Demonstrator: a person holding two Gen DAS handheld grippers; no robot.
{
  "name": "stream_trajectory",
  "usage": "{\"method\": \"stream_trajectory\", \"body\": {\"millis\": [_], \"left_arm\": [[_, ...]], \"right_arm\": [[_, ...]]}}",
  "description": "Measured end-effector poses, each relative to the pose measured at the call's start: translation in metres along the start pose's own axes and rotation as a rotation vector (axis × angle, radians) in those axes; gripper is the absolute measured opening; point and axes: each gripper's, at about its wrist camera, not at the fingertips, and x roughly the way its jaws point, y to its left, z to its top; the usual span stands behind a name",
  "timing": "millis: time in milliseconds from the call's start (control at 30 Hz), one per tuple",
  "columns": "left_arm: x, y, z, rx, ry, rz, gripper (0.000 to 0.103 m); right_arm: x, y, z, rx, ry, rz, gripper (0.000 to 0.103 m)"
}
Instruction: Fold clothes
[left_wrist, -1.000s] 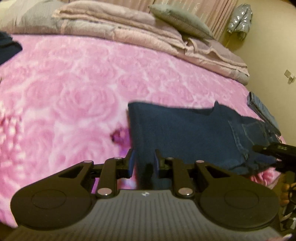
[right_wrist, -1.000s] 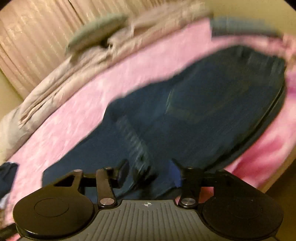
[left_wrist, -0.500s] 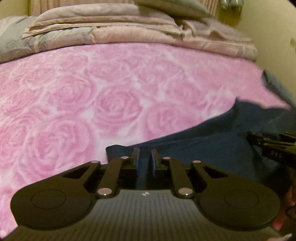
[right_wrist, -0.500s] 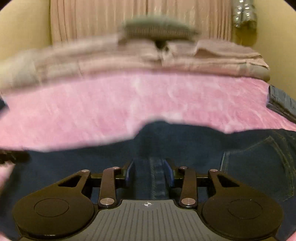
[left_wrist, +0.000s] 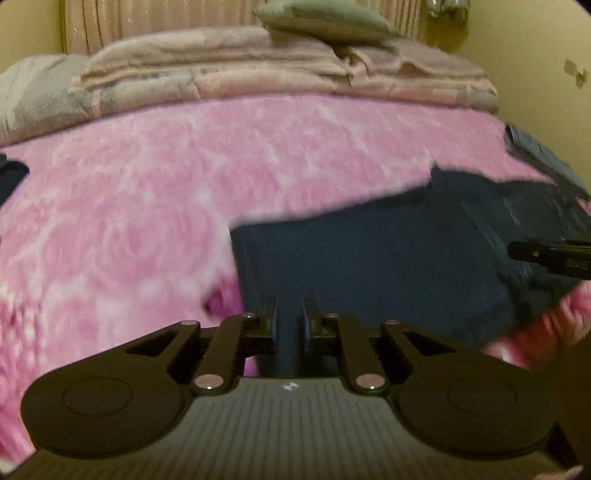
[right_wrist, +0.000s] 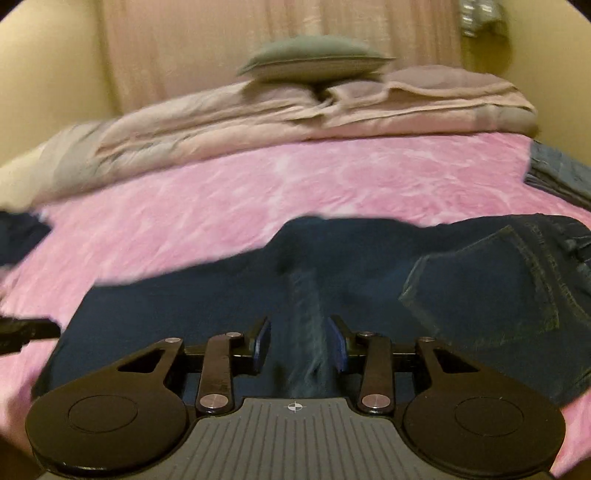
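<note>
Dark blue jeans (left_wrist: 388, 258) lie folded on the pink rose bedspread (left_wrist: 147, 206). My left gripper (left_wrist: 289, 317) is shut on the jeans' near left edge. My right gripper (right_wrist: 300, 339) has its fingers partly apart around a seam fold of the jeans (right_wrist: 480, 288), with denim between the pads; a back pocket shows to its right. The right gripper's tip also shows at the right edge of the left wrist view (left_wrist: 546, 254), and the left gripper's tip at the left edge of the right wrist view (right_wrist: 26, 330).
Folded beige and grey blankets (left_wrist: 258, 74) with a green pillow (right_wrist: 314, 62) lie along the far side of the bed. Another folded pair of jeans (right_wrist: 554, 173) lies at the far right edge. A dark garment (right_wrist: 18, 236) lies at the left. A curtain hangs behind.
Both grippers pulled back toward the near edge with the jeans. The right gripper's fingers have spread wider around the seam. The left stays shut on the cloth.
</note>
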Motion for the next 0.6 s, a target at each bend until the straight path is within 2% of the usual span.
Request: {"method": "stream_trajectory", "body": {"millis": [67, 200, 267, 400, 433, 467, 600], "left_arm": [[-0.001, -0.003, -0.011, -0.009, 0.013, 0.012, 0.012], [-0.014, -0.004, -0.005, -0.068, 0.026, 0.061, 0.011], [-0.024, -0.007, -0.004, -0.071, 0.013, 0.076, 0.011], [-0.033, -0.017, -0.009, -0.054, -0.004, 0.053, 0.011], [-0.031, -0.020, -0.010, -0.045, 0.000, 0.049, 0.011], [-0.029, -0.023, -0.012, -0.034, 0.006, 0.044, 0.011], [-0.018, -0.027, -0.019, -0.019, 0.023, 0.053, 0.010]], "right_arm": [[0.003, 0.002, -0.006, 0.001, 0.027, -0.017, 0.039], [0.009, 0.000, -0.013, 0.031, 0.073, -0.049, 0.039], [-0.002, 0.001, -0.012, 0.027, 0.034, -0.059, 0.039], [-0.024, 0.004, -0.011, 0.019, -0.050, -0.055, 0.039], [-0.024, 0.005, -0.011, 0.016, -0.056, -0.049, 0.022], [-0.022, 0.008, -0.013, 0.008, -0.051, -0.049, 0.014], [0.000, 0.007, -0.023, 0.002, 0.002, -0.088, 0.009]]}}
